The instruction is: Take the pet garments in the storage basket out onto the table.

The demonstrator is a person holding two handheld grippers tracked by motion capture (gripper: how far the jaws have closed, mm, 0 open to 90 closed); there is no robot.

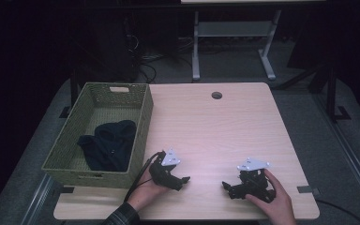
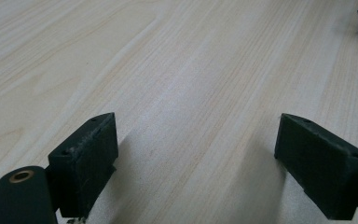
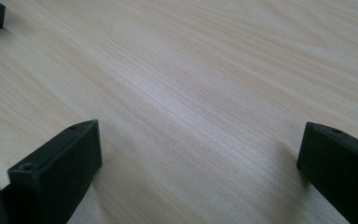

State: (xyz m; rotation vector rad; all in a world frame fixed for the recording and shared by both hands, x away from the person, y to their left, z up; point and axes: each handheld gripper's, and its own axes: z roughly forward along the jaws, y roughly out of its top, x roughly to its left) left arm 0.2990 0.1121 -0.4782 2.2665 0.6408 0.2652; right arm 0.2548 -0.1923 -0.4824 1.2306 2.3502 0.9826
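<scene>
A green woven basket (image 1: 142,123) stands at the table's left side with a dark garment (image 1: 108,145) lying crumpled inside it. My left gripper (image 1: 182,180) rests on the wooden table near the front edge, just right of the basket's front corner, held by a hand. In the left gripper view its jaws stand wide apart over bare wood, so my left gripper (image 2: 196,158) is open and empty. My right gripper (image 1: 227,186) rests on the table at the front right, pointing left. Bare wood lies between its spread jaws too, so my right gripper (image 3: 198,168) is open and empty.
The light wooden table (image 1: 215,126) has a round cable hole (image 1: 216,95) near its far edge. A white desk frame (image 1: 234,33) stands on the floor behind the table. Dark floor surrounds the table.
</scene>
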